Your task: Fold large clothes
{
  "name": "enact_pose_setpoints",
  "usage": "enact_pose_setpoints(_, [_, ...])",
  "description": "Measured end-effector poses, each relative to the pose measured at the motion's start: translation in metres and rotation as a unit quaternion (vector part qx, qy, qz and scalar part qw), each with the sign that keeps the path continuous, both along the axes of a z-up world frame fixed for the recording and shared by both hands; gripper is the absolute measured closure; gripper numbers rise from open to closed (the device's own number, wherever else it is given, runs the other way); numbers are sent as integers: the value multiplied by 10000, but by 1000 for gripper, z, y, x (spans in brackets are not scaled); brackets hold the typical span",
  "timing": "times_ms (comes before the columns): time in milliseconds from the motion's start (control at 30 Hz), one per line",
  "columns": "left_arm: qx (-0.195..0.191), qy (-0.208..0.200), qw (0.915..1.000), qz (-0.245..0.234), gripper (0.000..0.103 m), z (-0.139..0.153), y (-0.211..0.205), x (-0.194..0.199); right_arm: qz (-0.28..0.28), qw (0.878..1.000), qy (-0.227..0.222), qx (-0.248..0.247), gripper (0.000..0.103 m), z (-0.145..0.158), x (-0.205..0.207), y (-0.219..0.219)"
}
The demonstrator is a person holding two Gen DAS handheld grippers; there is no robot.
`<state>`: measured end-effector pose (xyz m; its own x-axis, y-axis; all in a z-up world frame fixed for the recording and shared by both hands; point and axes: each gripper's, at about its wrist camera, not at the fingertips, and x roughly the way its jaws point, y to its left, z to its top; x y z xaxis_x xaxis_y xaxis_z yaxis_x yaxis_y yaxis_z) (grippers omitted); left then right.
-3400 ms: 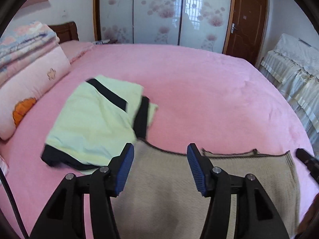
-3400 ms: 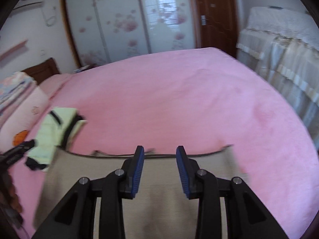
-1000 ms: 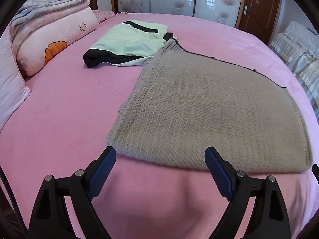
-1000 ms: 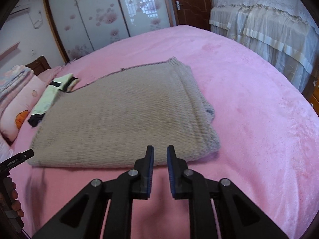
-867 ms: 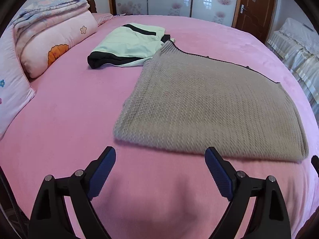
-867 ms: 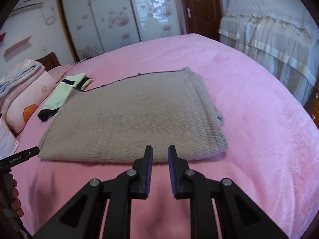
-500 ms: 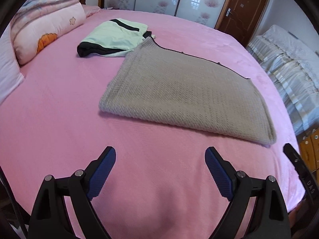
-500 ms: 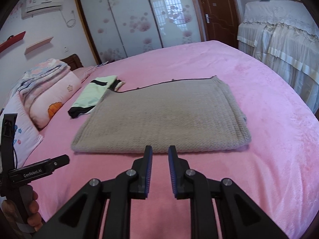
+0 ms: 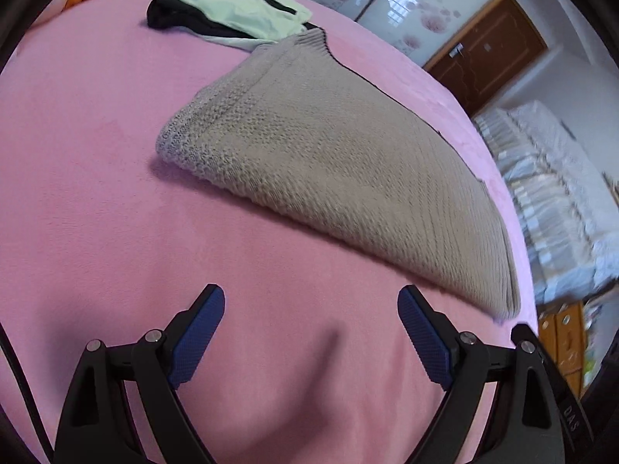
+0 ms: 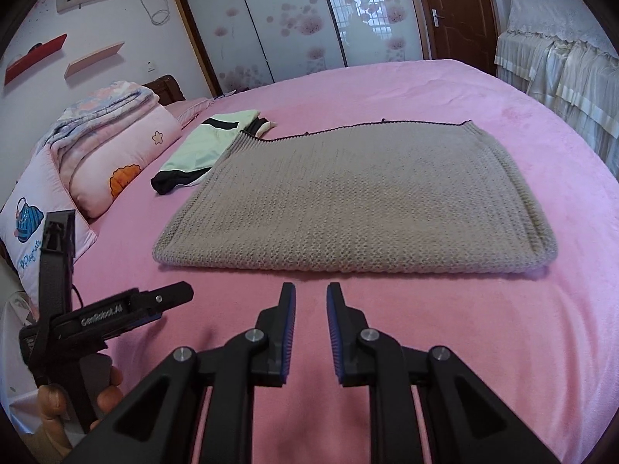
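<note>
Nearest, at the near edge of the bed (image 10: 464, 348): right gripper (image 10: 311, 294), jaws narrow with a slim gap, nothing between them, over bare pink cover just short of the sweater. Left gripper (image 9: 311, 301), jaws wide, also empty, over bare cover toward the near left part of the bed; in the right wrist view it shows at lower left, held in the person's hand (image 10: 54, 406).

Next out: grey knit sweater (image 10: 348, 201), lying flat in the middle of the bed as a broad doubled rectangle. Folded edge faces the near edge of the bed; the right side shows stacked layers. Neither gripper touches it.

Beyond, toward the far left corner: a pale green garment with black trim (image 10: 201, 147), folded, with the sweater's far left corner overlapping it. Pillow (image 10: 127, 162) and folded quilt (image 10: 96, 116) along the left edge.

Step in hand, as judged: between folds, one fold laid and both tools clear. The next move likely needs each gripper on a corner of one short side, taking all layers, then carrying that side across to halve the rectangle. The right jaws must open first.
</note>
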<state>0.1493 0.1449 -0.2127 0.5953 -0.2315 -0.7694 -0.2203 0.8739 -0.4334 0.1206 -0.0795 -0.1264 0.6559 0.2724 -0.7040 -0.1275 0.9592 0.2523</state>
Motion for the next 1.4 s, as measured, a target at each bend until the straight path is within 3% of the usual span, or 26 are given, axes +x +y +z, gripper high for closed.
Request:
enact_pose_setpoints(133, [-307,-185,9990,258,13,-19,14,27,-7,10000,-13,-51,87,-11,19,4])
enact_pose_setpoints(300, [-193,-471,9980,372,13,-21,17,69,-39,9999,-36,-88,87,-21,56,5])
enact_pose_setpoints(467, [-143,-578,9974,412,13,-18,21,106,-297,9985,-56,-465,87,-28,112,7])
enact_pose_setpoints(700, [-241,-761,9949,619,13,-12,23,134,-400,9963,-152,-748,87,-36,174,15])
enact_pose_setpoints(733, [-323,-745,9938,757,17,-12,25,136,-368,9965,-136,-736,87,-38,179,16])
enact_pose_setpoints(800, [-351,-739,9910,1064,34,-10,29,134,-168,9969,-14,-770,87,-45,189,24])
enact_pose_setpoints(867, [-105,-679,9894,1281,70,-8,28,132,-31,9956,40,-936,86,-54,191,32])
enact_pose_setpoints(900, [-52,-695,9889,1309,74,-6,28,133,77,9939,112,-1097,84,-61,192,38])
enact_pose_setpoints(1000, [94,-805,9875,1351,80,1,26,128,268,9895,208,-1407,84,-75,193,46])
enact_pose_setpoints(1067, [457,-920,9855,1348,82,15,14,124,277,9901,222,-1355,84,-76,193,45])
enact_pose_setpoints(1200, [948,-1351,9786,1230,82,54,-19,120,331,9948,351,-901,84,-75,196,30])
enact_pose_setpoints(1400, [1175,-1806,9734,780,82,112,-85,120,407,9974,587,109,84,-56,186,-7])
